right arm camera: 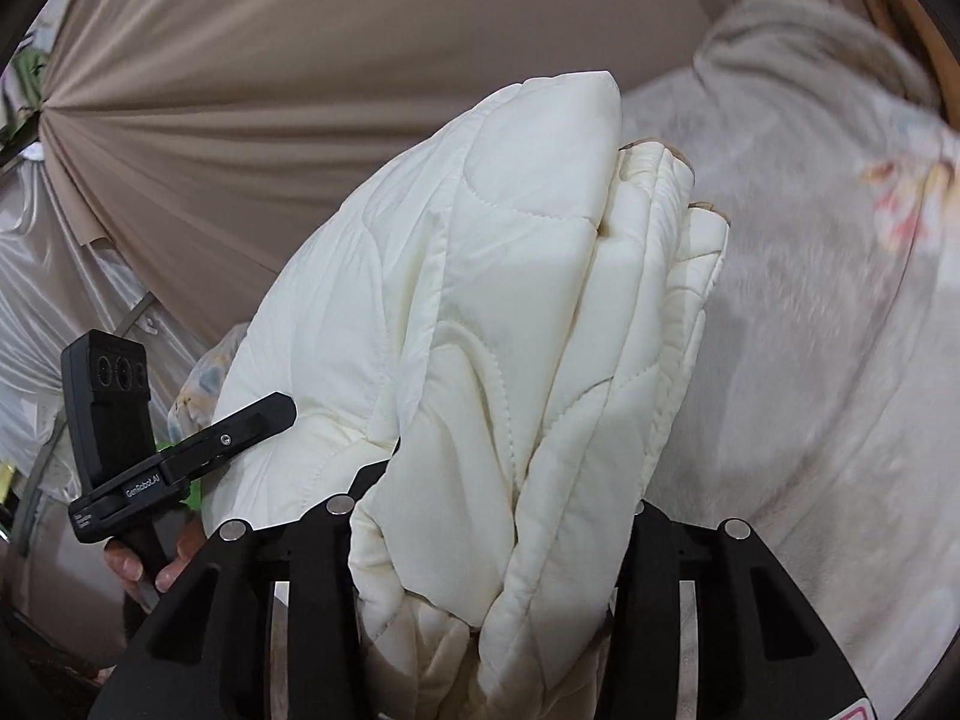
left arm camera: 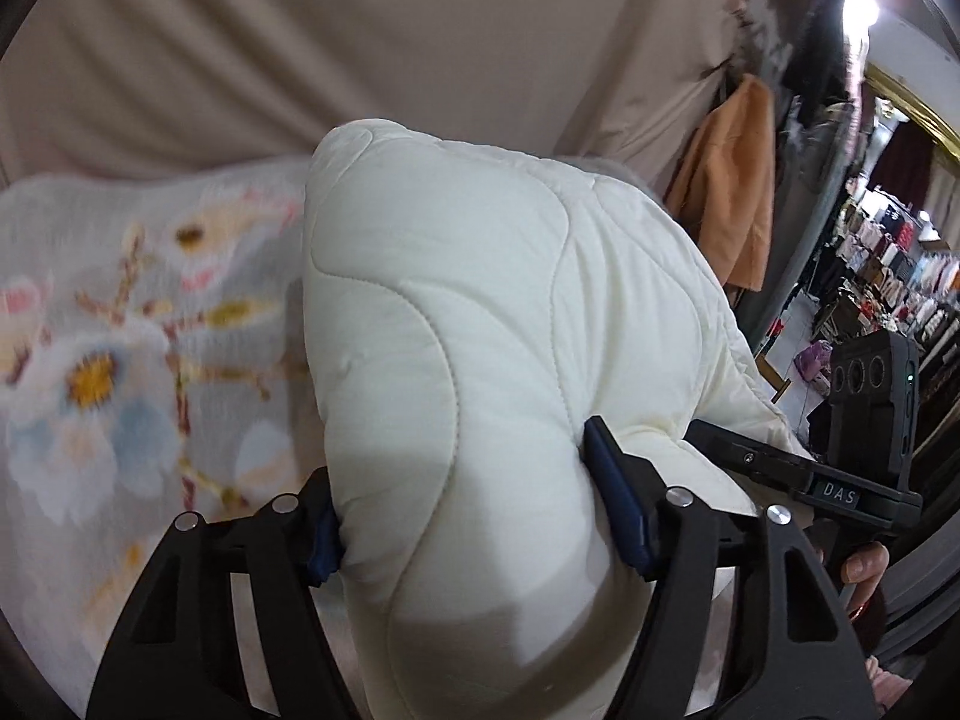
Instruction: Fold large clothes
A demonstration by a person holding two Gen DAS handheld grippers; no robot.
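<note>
A thick cream quilted garment [left arm camera: 456, 324] is bunched up and held in the air by both grippers. My left gripper [left arm camera: 474, 516] is shut on a fat fold of it, the blue pads [left arm camera: 618, 504] pressing in from both sides. In the right wrist view the same garment [right arm camera: 498, 312] shows as several stacked layers. My right gripper [right arm camera: 492, 516] is shut on that stack, its fingertips hidden by the cloth. The other gripper shows at the edge of each view: the right one [left arm camera: 798, 468] and the left one [right arm camera: 198, 450].
A pale floral blanket [left arm camera: 120, 330] lies below and left, and shows grey-white in the right wrist view [right arm camera: 828, 330]. A beige draped curtain [right arm camera: 300, 108] fills the back. An orange garment [left arm camera: 726, 192] hangs at right beside a mirror showing shop racks [left arm camera: 888, 264].
</note>
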